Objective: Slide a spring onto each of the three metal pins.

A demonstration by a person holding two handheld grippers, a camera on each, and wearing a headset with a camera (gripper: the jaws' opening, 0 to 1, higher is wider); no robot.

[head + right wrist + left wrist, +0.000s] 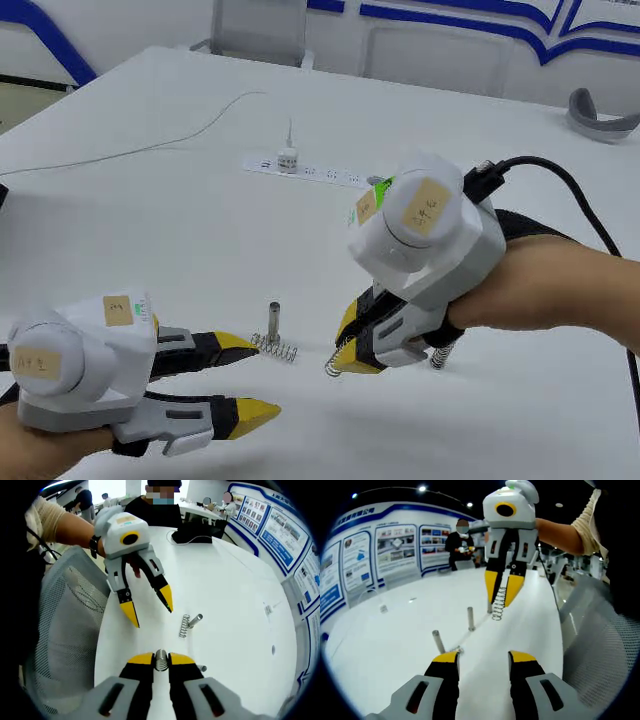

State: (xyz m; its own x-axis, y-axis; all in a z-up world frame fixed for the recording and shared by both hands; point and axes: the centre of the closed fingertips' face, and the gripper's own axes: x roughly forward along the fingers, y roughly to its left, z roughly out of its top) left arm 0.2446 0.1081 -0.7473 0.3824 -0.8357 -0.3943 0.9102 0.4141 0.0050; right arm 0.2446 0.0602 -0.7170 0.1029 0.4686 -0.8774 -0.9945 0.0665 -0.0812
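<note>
My right gripper point(345, 358) is shut on a small coil spring point(331, 366), held just above the white table point(150, 230); in its own view the spring point(161, 660) sits pinched between the yellow tips. One metal pin point(274, 322) stands upright with a loose spring point(276, 348) lying at its foot. Another spring point(440, 355) lies beside the right gripper. My left gripper point(248, 378) is open and holds nothing, a short way left of the pin. The left gripper view has two pins point(470, 618) point(438, 641) upright, and the held spring point(498, 605) hanging beyond them.
A white power strip point(300, 168) with a plug and a thin cable lies further back on the table. A grey curved object point(600, 115) rests at the far right edge. A mesh chair point(70, 610) stands by the table, with a person point(460, 542) beyond the table.
</note>
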